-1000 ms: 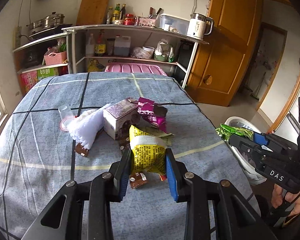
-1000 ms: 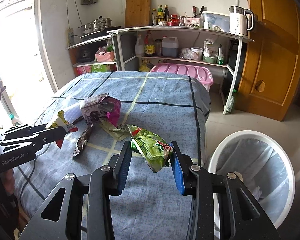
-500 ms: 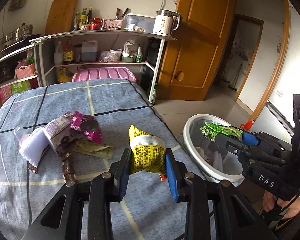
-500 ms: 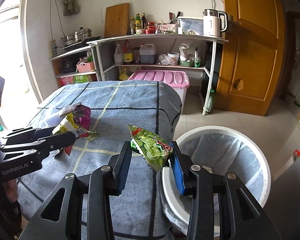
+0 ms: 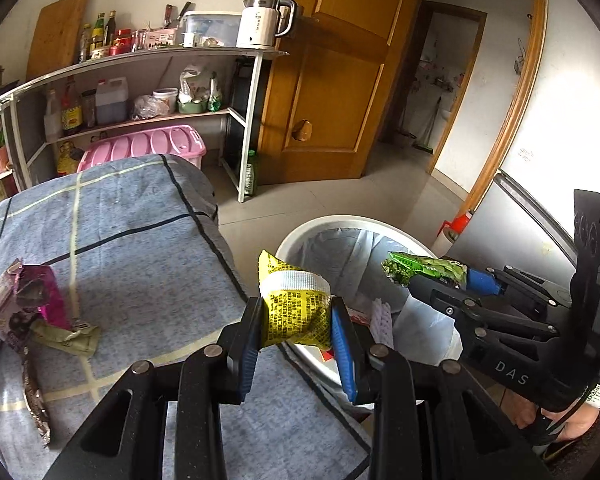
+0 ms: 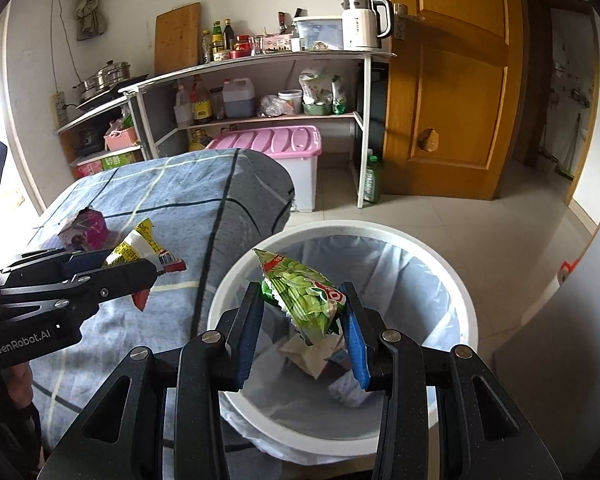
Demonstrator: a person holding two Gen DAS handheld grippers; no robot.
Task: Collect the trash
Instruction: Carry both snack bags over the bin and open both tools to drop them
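With both wrappers clamped, this is the carry-to-bin step: right hand-held gripper grips the green snack bag directly over the white bin; left hand-held gripper grips the yellow packet at the bin's near rim, by the surface edge. Next: right opens to drop, left shifts further over the bin, then back for the pink box etc.

Daylight fills the room, strongest from the window at the left edge of the right wrist view, where it blows out to white glare. Shadows are soft. Both views are sharp at the centre, with heavy fisheye bending of the door and dark vignetted corners.
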